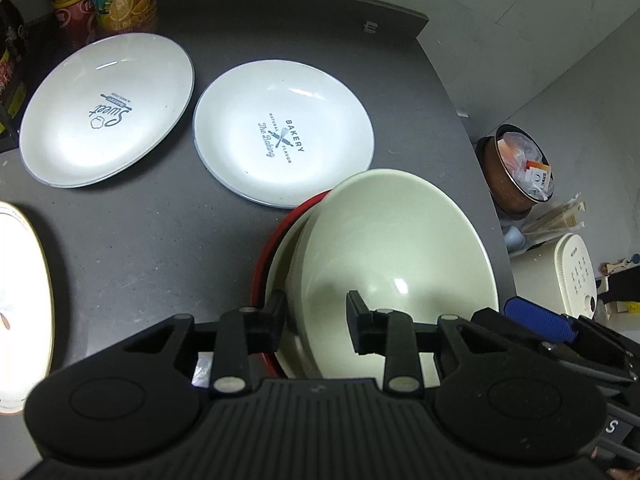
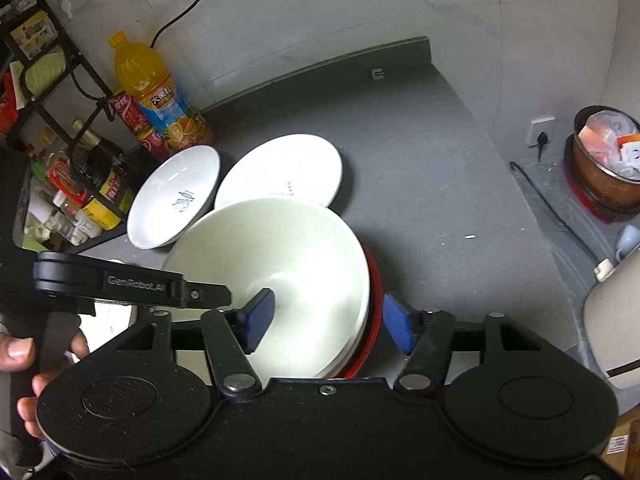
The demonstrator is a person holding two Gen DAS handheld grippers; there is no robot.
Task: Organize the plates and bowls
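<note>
white plates, three; nested bowls, three

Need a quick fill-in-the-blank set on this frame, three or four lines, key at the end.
1. The pale green bowl sits nested inside a ____ bowl.
2. The plate nearest the green bowl is printed with the word ____.
3. The right tongs have ____ pads, one on each side of the green bowl's rim.
4. The bottle at the back wall holds ____ coloured drink.

Missing words: red; BAKERY; blue; orange
</note>
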